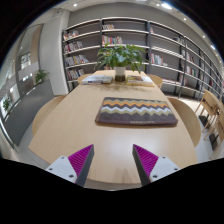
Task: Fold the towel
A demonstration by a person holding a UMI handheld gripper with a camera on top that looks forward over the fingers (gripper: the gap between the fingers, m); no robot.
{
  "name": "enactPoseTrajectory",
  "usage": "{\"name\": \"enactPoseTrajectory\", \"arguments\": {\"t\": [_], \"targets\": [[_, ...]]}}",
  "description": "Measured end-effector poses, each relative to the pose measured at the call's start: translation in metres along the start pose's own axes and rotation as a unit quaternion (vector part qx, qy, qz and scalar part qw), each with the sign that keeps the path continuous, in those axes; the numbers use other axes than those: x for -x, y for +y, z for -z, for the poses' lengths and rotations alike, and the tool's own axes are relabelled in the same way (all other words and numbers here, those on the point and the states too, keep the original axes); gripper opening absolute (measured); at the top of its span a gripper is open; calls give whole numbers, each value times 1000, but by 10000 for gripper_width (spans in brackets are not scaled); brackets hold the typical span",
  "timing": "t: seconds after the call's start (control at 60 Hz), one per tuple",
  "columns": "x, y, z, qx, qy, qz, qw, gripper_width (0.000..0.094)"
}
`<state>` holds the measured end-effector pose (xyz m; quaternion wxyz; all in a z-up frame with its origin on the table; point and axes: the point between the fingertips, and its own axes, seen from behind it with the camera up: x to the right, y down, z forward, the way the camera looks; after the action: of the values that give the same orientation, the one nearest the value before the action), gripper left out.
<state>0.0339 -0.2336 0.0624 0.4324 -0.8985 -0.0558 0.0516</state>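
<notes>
A folded towel (136,111) with a zigzag pattern of grey, orange and teal lies flat on the light wooden table (80,125), beyond my fingers and a little to the right. My gripper (113,160) is open and empty, held above the table's near part, well short of the towel. Its two fingers with magenta pads (82,158) stand wide apart with bare tabletop between them.
A potted plant (121,58) stands at the table's far end among papers or books (100,78). Bookshelves (110,40) line the back wall. Chairs (209,105) stand to the right of the table, and another chair (45,105) at its left side.
</notes>
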Motion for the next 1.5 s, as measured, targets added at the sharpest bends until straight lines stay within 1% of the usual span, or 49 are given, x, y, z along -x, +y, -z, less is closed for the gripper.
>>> {"name": "enactPoseTrajectory", "arguments": {"t": [0.017, 0.05, 0.067, 0.1, 0.117, 0.15, 0.3, 0.367, 0.467, 0.583, 0.6, 0.617, 0.633, 0.65, 0.717, 0.75, 0.783, 0.8, 0.817, 0.883, 0.917, 1.0, 1.05, 1.217, 1.283, 1.35, 1.383, 1.417, 1.467, 1.483, 1.5], "targets": [[12, 5, -21, -6, 2, 1, 1000, 781], [15, -13, -22, -2, 2, 2, 1000, 781], [24, -9, -43, -6, 5, 2, 1000, 780], [31, -16, -59, -3, 9, 2, 1000, 781], [28, -28, -55, 3, 9, 2, 1000, 780], [36, -35, -82, 0, 15, -1, 1000, 781], [36, -81, -149, 4, 47, -11, 999, 768], [36, -97, -176, 5, 54, -12, 998, 764], [34, -102, -211, 22, 55, -5, 998, 761], [31, -92, -230, 51, 67, 22, 996, 685], [31, -95, -230, 42, 69, 22, 997, 646], [28, -95, -229, 43, 75, 20, 996, 633], [25, -92, -228, 47, 82, 19, 995, 568], [25, -93, -228, 44, 84, 17, 995, 528], [19, -93, -229, 41, 94, 6, 995, 442], [13, -92, -229, 39, 106, 3, 994, 353], [9, -93, -226, 38, 117, 10, 992, 235], [6, -93, -227, 40, 119, 16, 992, 195], [5, -93, -228, 41, 119, 22, 992, 169], [5, -91, -229, 53, 111, 25, 992, 159], [2, -92, -227, 59, 110, 23, 992, 92], [4, -96, -222, 74, 81, 15, 994, 80], [2, -106, -213, 70, 66, 16, 995, 80], [-74, -181, -150, 7, 104, 43, 994, 79], [-117, -198, -129, -4, 124, 48, 991, 80], [-154, -199, -123, -4, 130, 45, 990, 79], [-173, -188, -127, -4, 128, 36, 991, 79], [-186, -185, -131, 4, 120, 27, 992, 79], [-201, -165, -142, 21, 107, 18, 994, 81], [-207, -154, -145, 28, 105, 15, 994, 92], [-214, -154, -147, 36, 104, 14, 994, 99]]}}
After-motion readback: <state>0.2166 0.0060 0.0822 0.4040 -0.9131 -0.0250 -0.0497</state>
